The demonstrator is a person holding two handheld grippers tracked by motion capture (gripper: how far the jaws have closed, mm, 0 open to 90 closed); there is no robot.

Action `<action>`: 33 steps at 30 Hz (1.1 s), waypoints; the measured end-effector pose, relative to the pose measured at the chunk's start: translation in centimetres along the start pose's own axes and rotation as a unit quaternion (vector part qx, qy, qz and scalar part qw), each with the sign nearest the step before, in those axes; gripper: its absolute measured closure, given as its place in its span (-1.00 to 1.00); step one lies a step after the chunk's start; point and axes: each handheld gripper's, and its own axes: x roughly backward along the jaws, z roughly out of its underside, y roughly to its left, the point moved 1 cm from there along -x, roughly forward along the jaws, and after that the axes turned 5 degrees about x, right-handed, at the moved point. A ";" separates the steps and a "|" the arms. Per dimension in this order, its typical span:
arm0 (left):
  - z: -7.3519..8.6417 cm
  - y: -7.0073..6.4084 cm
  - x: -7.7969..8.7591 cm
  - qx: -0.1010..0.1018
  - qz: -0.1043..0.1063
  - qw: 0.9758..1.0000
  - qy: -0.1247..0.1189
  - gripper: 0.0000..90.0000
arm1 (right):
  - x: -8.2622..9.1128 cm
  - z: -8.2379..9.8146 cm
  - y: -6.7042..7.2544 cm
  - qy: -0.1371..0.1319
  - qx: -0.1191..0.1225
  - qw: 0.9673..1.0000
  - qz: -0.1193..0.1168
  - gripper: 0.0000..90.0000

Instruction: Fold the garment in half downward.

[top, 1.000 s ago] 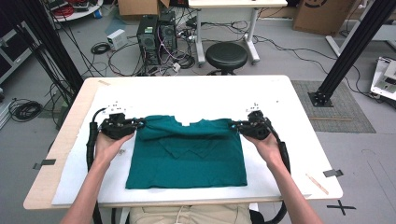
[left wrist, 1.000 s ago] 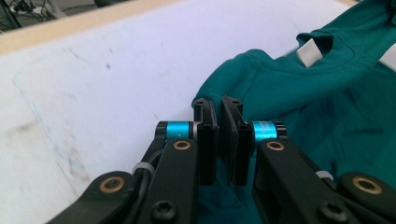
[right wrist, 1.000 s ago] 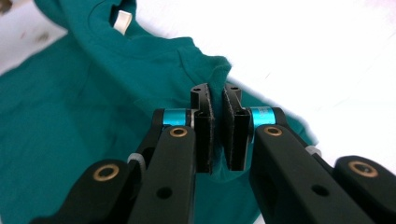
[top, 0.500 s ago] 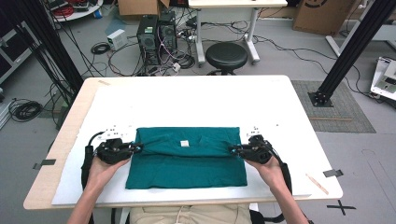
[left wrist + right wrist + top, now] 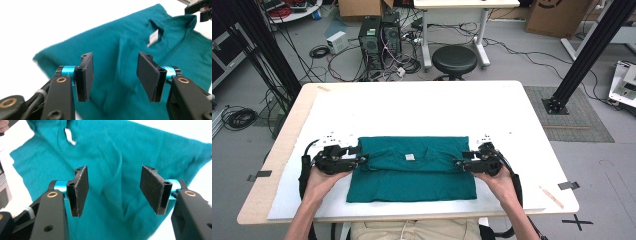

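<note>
We see a teal shirt [image 5: 412,170] lying folded on the white table [image 5: 422,110], close to the near edge and roughly centred between the left and right edges. Its top half is folded down over the rest, so the collar and a small white label [image 5: 410,157] face up near the middle of the cloth.

Left gripper [image 5: 360,159]: at the shirt's left edge, on the fold. In the left gripper view its jaws stand spread, having just been opening; teal cloth lies below and beyond the gap, and the pads [image 5: 86,75] do not press on it. The label [image 5: 153,37] shows farther off, and the other gripper peeks in at the top right corner of that view.

Right gripper [image 5: 460,162]: at the shirt's right edge, level with the left one. In the right gripper view its jaws are likewise spread and have just been opening; the shirt [image 5: 117,157] lies flat beneath them, untouched by the pads [image 5: 80,192].

Both hands rest low over the table, forearms coming in from the near edge.
</note>
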 end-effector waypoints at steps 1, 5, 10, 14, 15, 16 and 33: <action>-0.4 -0.1 -0.5 -0.001 -0.002 1.000 0.010 0.04 | -0.2 -0.3 0.0 0.002 -0.002 1.000 -0.001 -0.09; -0.4 0.1 -2.2 0.009 -0.002 0.999 0.042 0.13 | -1.9 -1.2 -0.1 0.027 -0.006 1.000 0.004 -0.01; 0.6 0.3 -2.8 0.009 0.022 0.997 0.072 0.61 | -3.3 -0.6 0.0 0.054 -0.003 0.998 -0.021 0.57; 1.3 -0.5 -1.7 0.000 0.040 0.998 0.056 0.90 | -2.8 0.2 0.9 0.045 0.015 0.998 -0.028 0.85; 1.5 -0.7 -1.4 -0.001 0.044 0.998 0.053 0.91 | -2.6 0.4 1.2 0.042 0.018 0.999 -0.026 0.88; 1.8 -0.9 -1.1 -0.005 0.048 0.997 0.053 0.92 | -2.3 0.7 1.4 0.038 0.021 0.999 -0.026 0.91; 4.0 -3.8 0.8 -0.027 0.076 0.996 0.043 0.32 | -0.7 3.2 3.8 0.034 0.039 0.998 -0.034 0.19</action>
